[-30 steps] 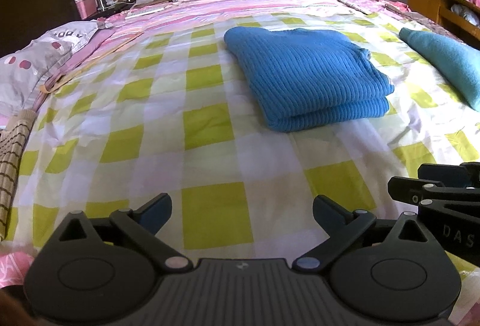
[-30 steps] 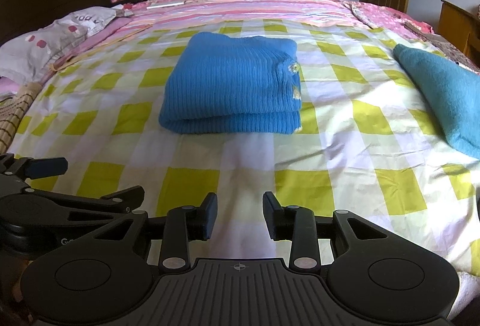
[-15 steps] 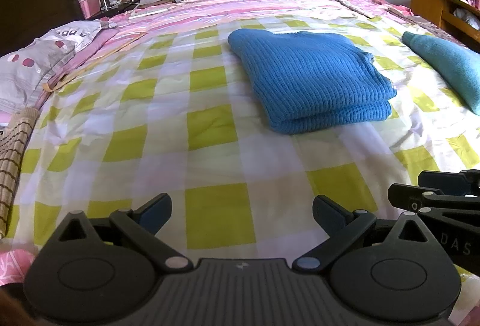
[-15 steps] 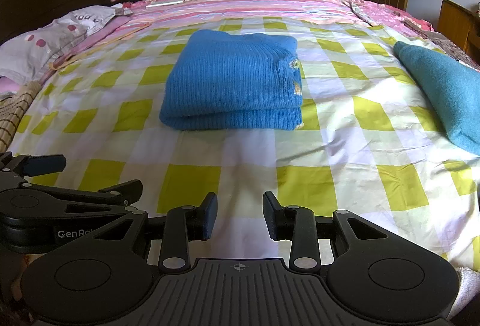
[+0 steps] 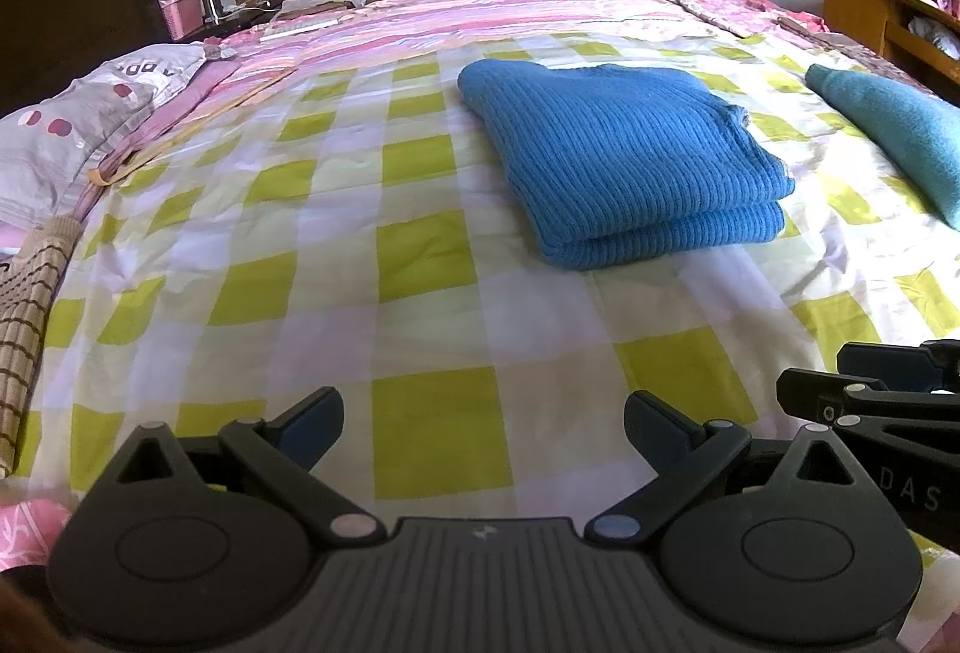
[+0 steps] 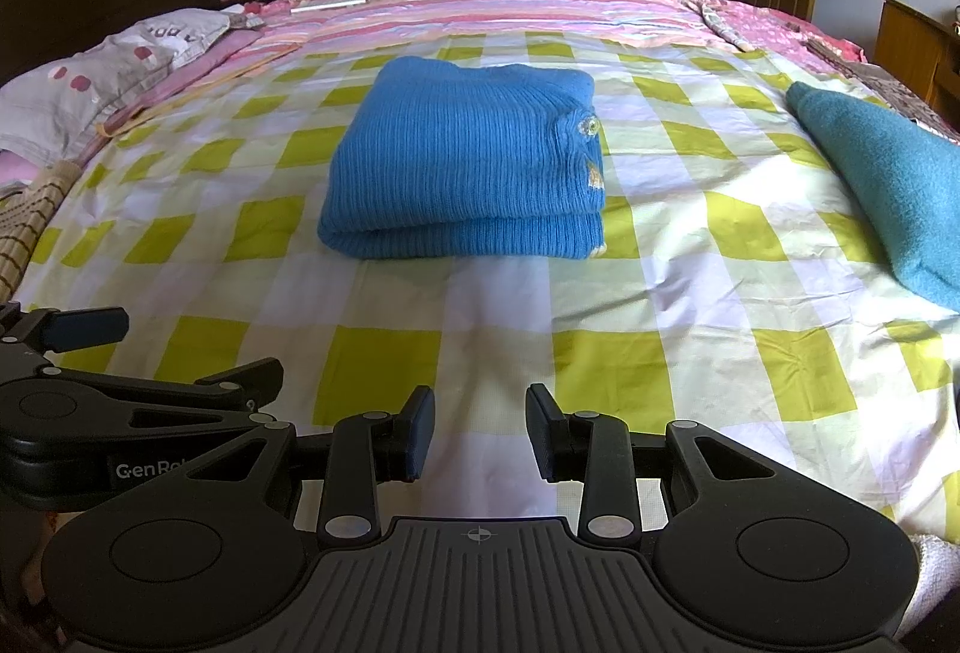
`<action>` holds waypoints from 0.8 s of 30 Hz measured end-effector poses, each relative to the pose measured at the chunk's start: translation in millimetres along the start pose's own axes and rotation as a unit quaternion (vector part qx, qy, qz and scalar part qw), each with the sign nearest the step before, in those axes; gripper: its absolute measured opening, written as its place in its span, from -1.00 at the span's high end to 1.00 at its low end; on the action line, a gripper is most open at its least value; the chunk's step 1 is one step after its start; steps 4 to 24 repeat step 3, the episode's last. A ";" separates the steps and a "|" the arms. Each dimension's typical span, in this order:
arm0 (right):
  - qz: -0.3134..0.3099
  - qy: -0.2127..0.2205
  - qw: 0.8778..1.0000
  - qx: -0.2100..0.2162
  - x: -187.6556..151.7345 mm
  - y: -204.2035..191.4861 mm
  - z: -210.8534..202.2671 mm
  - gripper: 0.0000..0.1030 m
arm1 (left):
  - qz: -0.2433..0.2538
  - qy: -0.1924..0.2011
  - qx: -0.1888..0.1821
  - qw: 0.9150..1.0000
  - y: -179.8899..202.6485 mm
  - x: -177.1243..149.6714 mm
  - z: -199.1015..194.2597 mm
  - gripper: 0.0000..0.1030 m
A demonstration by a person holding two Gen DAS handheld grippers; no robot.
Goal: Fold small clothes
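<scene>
I see the blue sweater (image 6: 465, 167) folded on the checked bed sheet (image 6: 600, 359), far from both tools. My left hand-held gripper (image 5: 483, 428) is spread wide, my right hand-held gripper (image 6: 480, 434) narrowly parted, both empty. A teal cloth (image 6: 888, 179), possibly a towel, lies right.

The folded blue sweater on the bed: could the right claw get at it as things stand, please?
Probably yes. The right claw is open and points at the folded blue sweater, with only bare checked bedsheet between them; the teal cloth lies off to the side.
</scene>
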State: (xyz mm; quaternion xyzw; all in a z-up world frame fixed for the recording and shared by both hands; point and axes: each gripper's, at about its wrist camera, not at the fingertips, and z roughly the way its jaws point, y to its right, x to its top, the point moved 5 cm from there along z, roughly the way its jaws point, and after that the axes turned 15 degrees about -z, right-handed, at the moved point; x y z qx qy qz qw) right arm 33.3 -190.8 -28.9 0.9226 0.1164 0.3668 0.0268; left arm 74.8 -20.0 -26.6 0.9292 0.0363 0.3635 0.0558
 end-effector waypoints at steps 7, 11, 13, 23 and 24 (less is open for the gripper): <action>0.000 0.000 1.000 0.000 0.0 -0.1 0.1 0.35 | -0.003 -0.005 -0.001 1.000 -0.3 -0.1 0.6 -1.00; 0.000 0.000 1.000 0.000 0.0 -0.1 0.1 0.35 | -0.003 -0.005 -0.001 1.000 -0.3 -0.1 0.6 -1.00; 0.000 0.000 1.000 0.000 0.0 -0.1 0.1 0.35 | -0.003 -0.005 -0.001 1.000 -0.3 -0.1 0.6 -1.00; 0.000 0.000 1.000 0.000 0.0 -0.1 0.1 0.35 | -0.003 -0.005 -0.001 1.000 -0.3 -0.1 0.6 -1.00; 0.000 0.000 1.000 0.000 0.0 -0.1 0.1 0.35 | -0.003 -0.005 -0.001 1.000 -0.3 -0.1 0.6 -1.00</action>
